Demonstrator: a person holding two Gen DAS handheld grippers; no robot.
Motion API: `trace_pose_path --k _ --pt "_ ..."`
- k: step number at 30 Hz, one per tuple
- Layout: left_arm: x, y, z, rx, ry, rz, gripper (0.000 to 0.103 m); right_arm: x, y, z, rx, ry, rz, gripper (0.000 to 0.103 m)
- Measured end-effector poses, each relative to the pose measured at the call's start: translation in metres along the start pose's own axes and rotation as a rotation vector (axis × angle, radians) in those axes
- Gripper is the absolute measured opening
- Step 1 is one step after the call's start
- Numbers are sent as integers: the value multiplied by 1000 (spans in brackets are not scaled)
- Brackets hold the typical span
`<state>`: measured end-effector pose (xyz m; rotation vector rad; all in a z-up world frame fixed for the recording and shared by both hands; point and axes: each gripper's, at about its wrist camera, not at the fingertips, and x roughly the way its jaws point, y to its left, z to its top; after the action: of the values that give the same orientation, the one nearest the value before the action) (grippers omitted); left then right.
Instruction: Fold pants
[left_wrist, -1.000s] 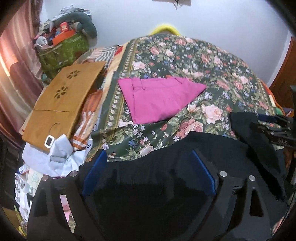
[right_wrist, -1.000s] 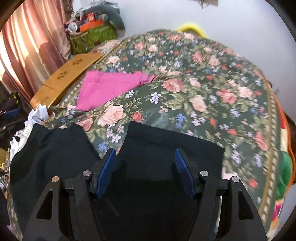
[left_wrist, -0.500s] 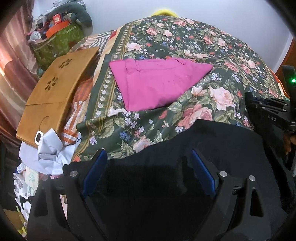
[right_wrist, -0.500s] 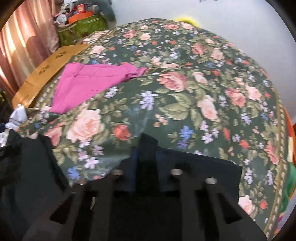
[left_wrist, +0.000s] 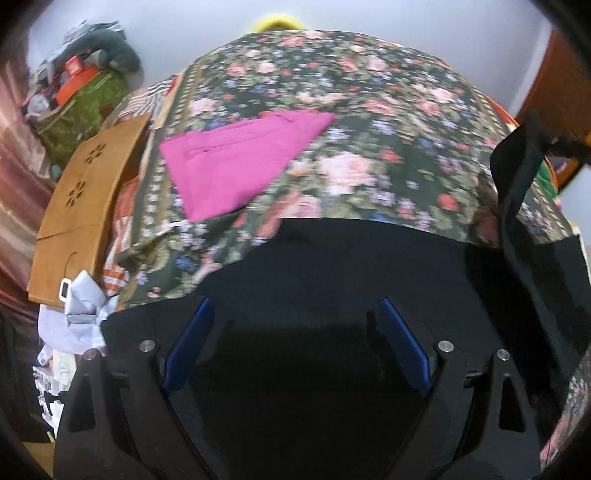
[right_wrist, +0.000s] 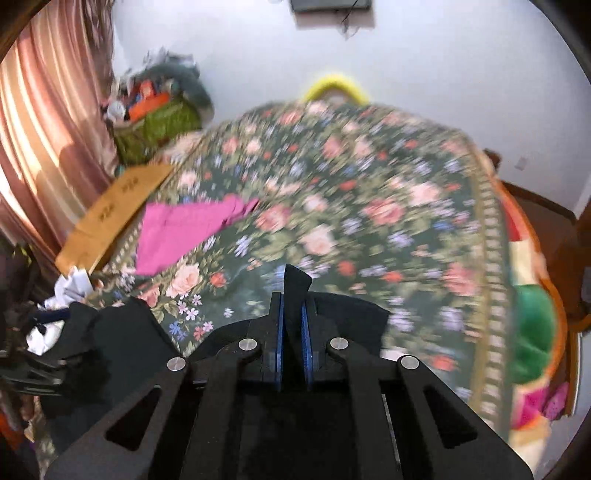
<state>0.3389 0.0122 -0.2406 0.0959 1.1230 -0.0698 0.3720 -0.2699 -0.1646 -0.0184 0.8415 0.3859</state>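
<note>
Black pants (right_wrist: 295, 295) fold pinched between right jaws.

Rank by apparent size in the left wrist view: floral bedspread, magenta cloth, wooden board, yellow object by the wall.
1. Floral bedspread
2. Magenta cloth and wooden board: look alike, unranked
3. Yellow object, mostly hidden

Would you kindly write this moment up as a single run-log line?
step: fold black pants | right tongs: shut on pants corner | left tongs: open above pants | floral bedspread: pink folded garment lies aside

floral bedspread (left_wrist: 369, 122), pink cloth (left_wrist: 236, 166), wooden board (left_wrist: 85, 188)
</note>
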Motion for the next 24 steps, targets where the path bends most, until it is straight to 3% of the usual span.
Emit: trace_pose_path --k 5,13,16,24 --pt "-6 -50 -3 75 24 -34 91 -77 -31 -10 20 -100 -32 8" --pt "-13 -128 -26 224 46 -56 91 -151 -55 -51 51 -196 -53 7" --pt "-13 -149 -36 270 43 -21 91 -153 -64 -79 65 -162 -64 7" --pt "-15 -163 -44 245 48 -52 92 -131 -92 -155 151 -11 -130 7"
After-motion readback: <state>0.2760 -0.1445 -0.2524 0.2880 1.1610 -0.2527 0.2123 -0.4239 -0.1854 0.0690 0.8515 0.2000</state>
